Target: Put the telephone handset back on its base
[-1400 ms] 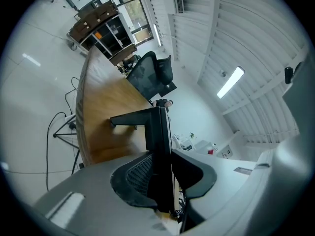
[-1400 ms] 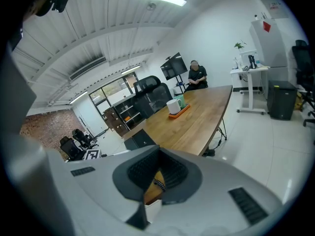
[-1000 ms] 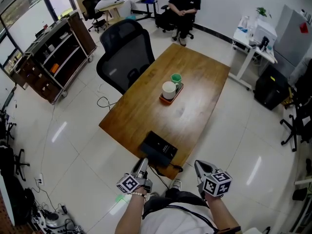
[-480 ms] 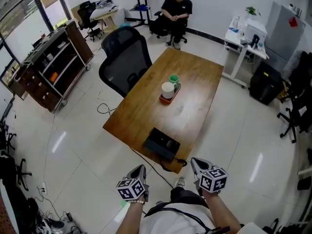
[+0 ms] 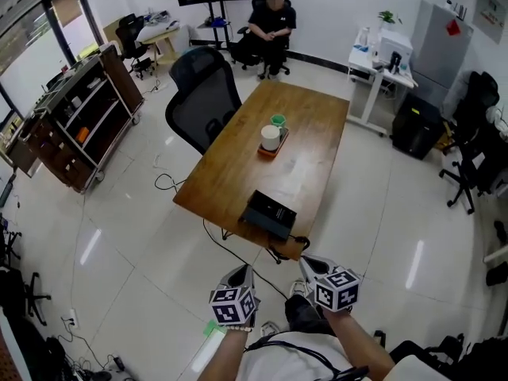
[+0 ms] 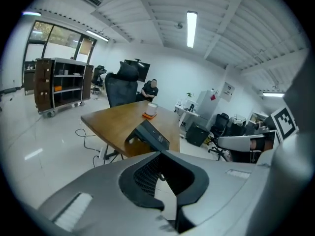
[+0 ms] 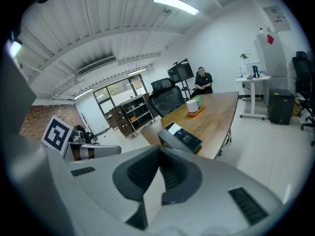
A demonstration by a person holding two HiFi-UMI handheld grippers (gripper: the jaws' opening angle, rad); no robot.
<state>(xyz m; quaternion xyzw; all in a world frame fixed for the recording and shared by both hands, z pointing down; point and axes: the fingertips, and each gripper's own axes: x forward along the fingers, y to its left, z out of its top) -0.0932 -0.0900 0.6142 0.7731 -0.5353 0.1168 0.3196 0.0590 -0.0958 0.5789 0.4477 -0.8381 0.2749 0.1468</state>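
Observation:
The black telephone [image 5: 268,214] sits at the near end of the wooden table [image 5: 238,165]. I cannot tell its handset apart from its base. It also shows in the left gripper view as telephone [image 6: 150,135] and in the right gripper view as telephone [image 7: 181,137]. My left gripper [image 5: 240,275] and right gripper [image 5: 308,262] hang over the floor, short of the table's near edge. Both are shut with nothing between the pads. In its own view, the left gripper [image 6: 160,154] points at the phone, and so does the right gripper [image 7: 158,149].
A white cup and a green cup stand on an orange tray [image 5: 271,140] mid-table. A black office chair [image 5: 202,94] is at the table's left, with a shelf cart [image 5: 79,109] further left. A person [image 5: 266,22] sits beyond the table. A cable [image 5: 238,252] runs under the near edge.
The table and phone have receded from me, and both grippers have drawn back from the table's near edge to hang over the floor.

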